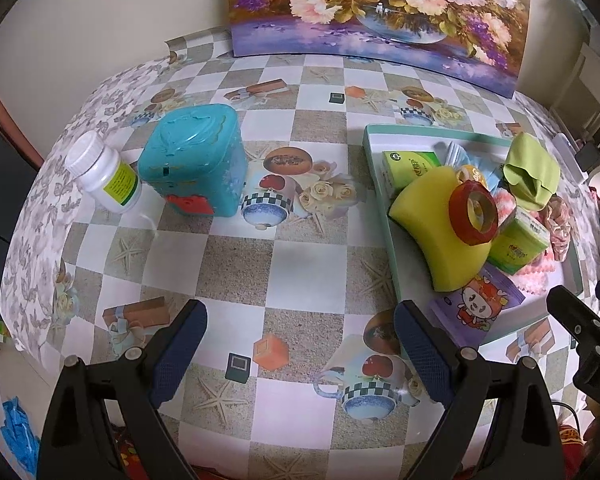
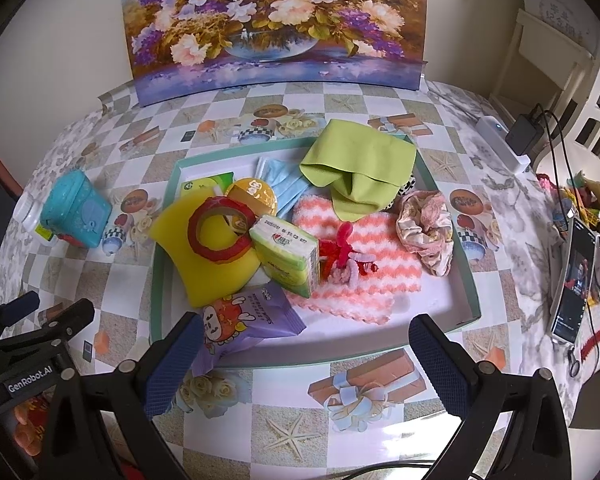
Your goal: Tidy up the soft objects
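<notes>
At the far left of the checked tablecloth point(image 1: 236, 256) a white pill bottle point(image 1: 104, 176) lies tipped against a teal lidded box point(image 1: 196, 160); both are hard things and sit well apart from the tray, which suggests they have been kept out of the sorting on purpose. The left gripper point(image 1: 300, 356) hangs over bare cloth between that box and the tray, its blue pads spread wide with nothing between them, seemingly waiting. Further right, the shallow green-rimmed tray point(image 2: 466, 264) holds the soft things heaped together: a yellow sponge point(image 2: 180, 248) leans on the left wall with a red tape ring point(image 2: 220, 236) resting on top, a purple cartoon packet point(image 2: 252, 320) hangs over the near rim, a green tissue pack point(image 2: 288, 256) stands tilted in the middle, and a pink-and-white zigzag cloth point(image 2: 384, 256) lies flat beneath twisted pipe cleaners point(image 2: 344, 256). Behind them a lime-green cloth point(image 2: 360, 164) is draped over the back edge, with a blue face mask point(image 2: 284, 184) beside it, and a pink scrunchie point(image 2: 424, 228) lies near the right wall. The right gripper point(image 2: 312, 364) hovers just before the tray's near rim, fingers wide apart and empty, likely placed to reach in; the heap looks gathered but not yet tidy.
</notes>
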A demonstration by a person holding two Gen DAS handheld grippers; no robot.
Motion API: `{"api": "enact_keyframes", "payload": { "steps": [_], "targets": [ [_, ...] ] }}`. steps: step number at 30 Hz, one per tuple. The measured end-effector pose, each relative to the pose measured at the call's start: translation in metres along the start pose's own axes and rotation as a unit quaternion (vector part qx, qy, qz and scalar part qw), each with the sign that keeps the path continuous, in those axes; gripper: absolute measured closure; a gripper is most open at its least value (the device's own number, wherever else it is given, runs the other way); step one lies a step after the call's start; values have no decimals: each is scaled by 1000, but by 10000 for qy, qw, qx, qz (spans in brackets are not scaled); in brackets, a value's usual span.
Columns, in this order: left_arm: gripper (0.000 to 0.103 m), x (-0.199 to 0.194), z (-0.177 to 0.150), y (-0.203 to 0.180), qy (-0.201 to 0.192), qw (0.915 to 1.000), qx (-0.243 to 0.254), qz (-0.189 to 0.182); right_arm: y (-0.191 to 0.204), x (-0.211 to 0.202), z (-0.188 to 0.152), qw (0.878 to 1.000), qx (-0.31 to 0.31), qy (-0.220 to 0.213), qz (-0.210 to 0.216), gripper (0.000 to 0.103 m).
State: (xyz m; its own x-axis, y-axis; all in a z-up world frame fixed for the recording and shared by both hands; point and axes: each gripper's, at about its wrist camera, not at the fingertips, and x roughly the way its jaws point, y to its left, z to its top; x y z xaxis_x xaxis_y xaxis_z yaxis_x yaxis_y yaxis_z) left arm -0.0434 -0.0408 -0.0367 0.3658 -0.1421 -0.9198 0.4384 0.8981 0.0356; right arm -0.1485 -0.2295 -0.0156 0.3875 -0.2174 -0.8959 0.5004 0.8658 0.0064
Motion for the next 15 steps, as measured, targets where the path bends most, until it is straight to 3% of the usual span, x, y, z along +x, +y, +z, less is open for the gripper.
{"api": "enact_keyframes", "payload": {
  "steps": [15],
  "targets": [
    [8, 0, 0, 2, 18, 9999, -86, 67, -2, 1, 0, 10000, 24, 20, -21, 0]
  ]
}}
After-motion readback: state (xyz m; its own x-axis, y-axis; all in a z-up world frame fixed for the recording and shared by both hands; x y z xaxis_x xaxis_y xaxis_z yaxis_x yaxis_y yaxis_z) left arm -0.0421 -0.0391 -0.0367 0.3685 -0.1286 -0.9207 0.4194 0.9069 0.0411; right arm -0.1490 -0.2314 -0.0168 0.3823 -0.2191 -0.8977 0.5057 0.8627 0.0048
